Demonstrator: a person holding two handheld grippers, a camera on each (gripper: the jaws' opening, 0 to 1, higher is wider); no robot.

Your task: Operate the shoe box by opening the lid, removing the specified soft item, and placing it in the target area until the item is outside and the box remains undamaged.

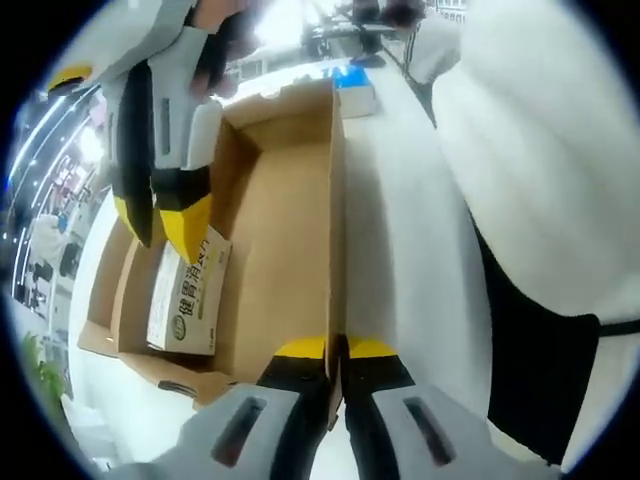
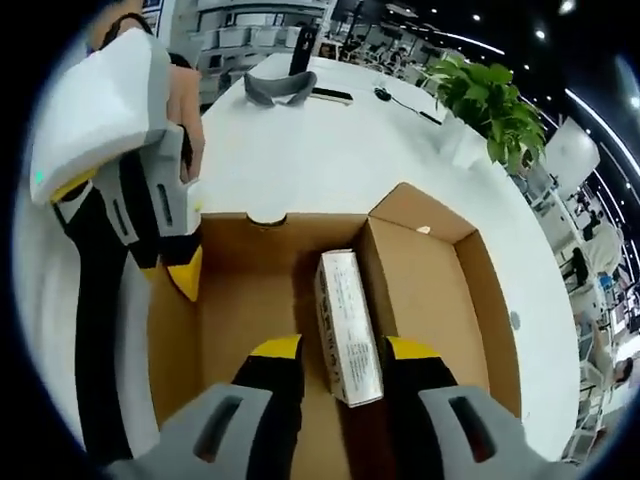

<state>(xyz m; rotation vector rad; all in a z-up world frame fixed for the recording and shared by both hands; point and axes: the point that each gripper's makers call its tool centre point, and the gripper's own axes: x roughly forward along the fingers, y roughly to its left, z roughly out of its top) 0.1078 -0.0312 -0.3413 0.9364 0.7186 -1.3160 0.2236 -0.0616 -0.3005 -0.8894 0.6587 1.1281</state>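
While the shoe box (image 2: 300,290) already stands open on the white table (image 2: 320,150), the item is not yet out of it, so I judge the task about half done: lid step complete, lift and placement still to come.

Room: an open office, rows of desks and ceiling lights behind, a leafy green plant (image 2: 485,100) at the table's far edge, a grey curved object (image 2: 278,88) and some small dark things further off. In the left gripper view a person's white sleeve (image 1: 540,150) fills the right side, and a blue-and-white object (image 1: 352,88) lies on the table beyond the box.

Table: plain white, glossy. I cannot tell where the target area is.

Box: brown cardboard, flaps folded outward, walls look intact.

Item: a small white carton with printed text (image 2: 347,325), standing on its edge against an inner wall of the box; it also shows in the left gripper view (image 1: 190,295). It looks more rigid than soft, but I cannot be sure.

Right gripper (image 2: 340,355): jaws spread, one on each side of the carton, not yet closed on it.

Left gripper (image 1: 335,350): jaws pressed together on the box's side wall, apparently steadying it.
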